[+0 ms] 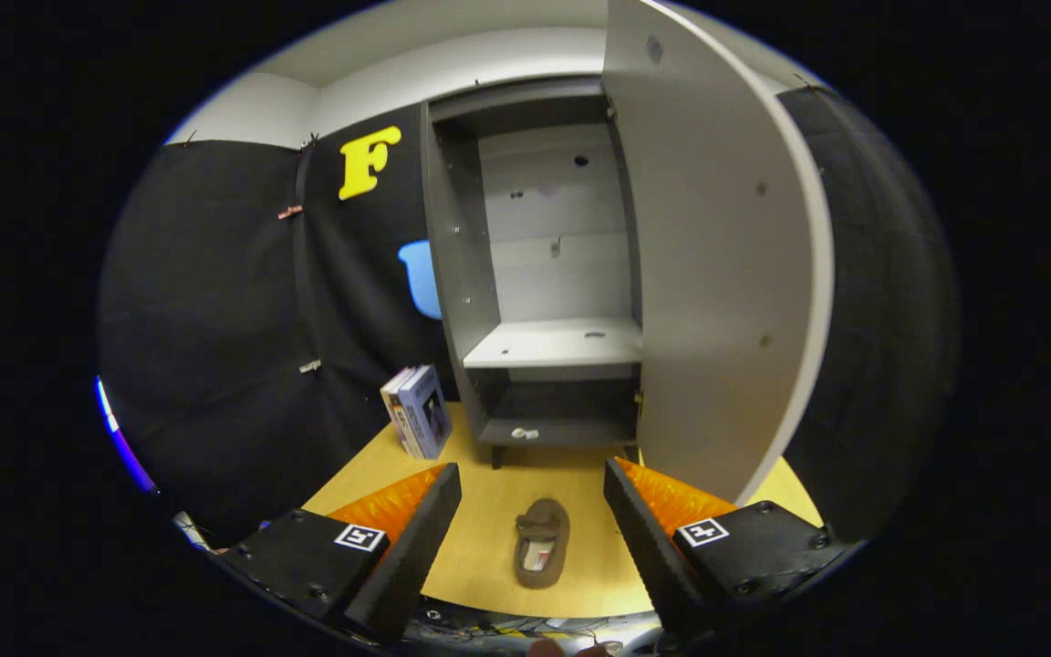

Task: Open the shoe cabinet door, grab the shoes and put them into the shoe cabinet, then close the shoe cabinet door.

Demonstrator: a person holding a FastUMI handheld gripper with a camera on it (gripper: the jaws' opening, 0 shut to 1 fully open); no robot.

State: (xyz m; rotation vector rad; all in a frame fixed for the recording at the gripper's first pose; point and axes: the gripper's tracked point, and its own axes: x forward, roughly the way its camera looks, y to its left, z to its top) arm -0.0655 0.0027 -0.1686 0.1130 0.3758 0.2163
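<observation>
A grey shoe cabinet (462, 274) stands at the back of the wooden floor, and its door (717, 274) is swung wide open to the right. Inside I see a pale middle shelf (557, 345) and a dark bottom shelf (571, 431) with a small white object (524, 433) on it. One brown shoe (541, 542) lies on the floor in front of the cabinet, between my two fingers and slightly ahead of them. My gripper (533, 482) is open, with nothing touching either finger.
Two boxes (418, 411) lean upright on the floor just left of the cabinet. The open door's edge stands close to my right finger (649, 538). Black cloth walls close the booth on the left and right. Cables lie below the floor's front edge.
</observation>
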